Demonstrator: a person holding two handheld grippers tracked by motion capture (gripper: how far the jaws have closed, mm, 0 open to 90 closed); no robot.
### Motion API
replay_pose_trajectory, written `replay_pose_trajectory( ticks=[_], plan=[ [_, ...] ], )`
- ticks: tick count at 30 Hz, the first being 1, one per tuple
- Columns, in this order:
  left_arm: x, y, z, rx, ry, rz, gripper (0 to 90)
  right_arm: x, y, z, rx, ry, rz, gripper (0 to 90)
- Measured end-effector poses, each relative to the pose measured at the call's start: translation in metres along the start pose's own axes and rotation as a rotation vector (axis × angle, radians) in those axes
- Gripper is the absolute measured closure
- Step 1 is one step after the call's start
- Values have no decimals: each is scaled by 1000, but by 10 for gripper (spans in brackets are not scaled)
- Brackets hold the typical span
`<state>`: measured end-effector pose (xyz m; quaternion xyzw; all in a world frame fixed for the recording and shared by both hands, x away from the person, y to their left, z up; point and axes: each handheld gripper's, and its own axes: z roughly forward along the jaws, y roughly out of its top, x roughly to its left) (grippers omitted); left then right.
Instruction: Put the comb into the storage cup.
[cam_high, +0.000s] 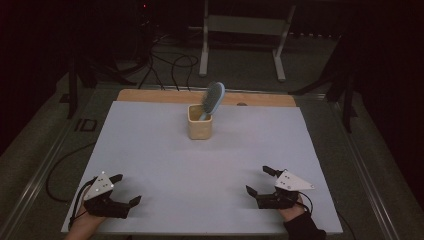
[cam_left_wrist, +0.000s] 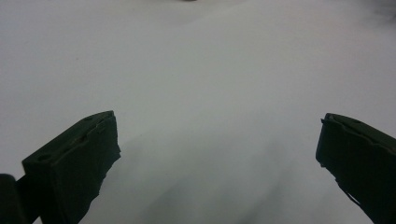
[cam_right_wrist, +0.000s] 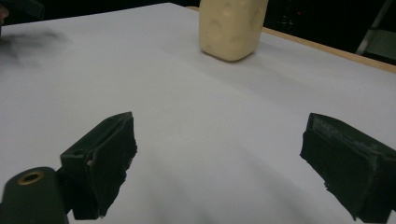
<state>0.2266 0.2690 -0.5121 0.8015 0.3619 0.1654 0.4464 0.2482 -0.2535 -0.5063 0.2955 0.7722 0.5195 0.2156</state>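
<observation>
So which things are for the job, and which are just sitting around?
For the job:
- hairbrush, standing tilted in the cup
- cream cup
- left gripper and right gripper, both open, holding nothing

Just there:
- white table sheet
- metal stand behind the table
- floor cables

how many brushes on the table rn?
1. A blue hairbrush stands head-up in the cream cup at the far middle of the white sheet. The cup's inside is partly hidden, so more could be inside.
</observation>
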Motion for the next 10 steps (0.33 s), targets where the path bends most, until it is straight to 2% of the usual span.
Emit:
replay_pose_trajectory(
  ticks=[10],
  plan=[
    [-1,1,1,-8,22,3,0,0,0,1,1,-2,-3,99]
  ],
)
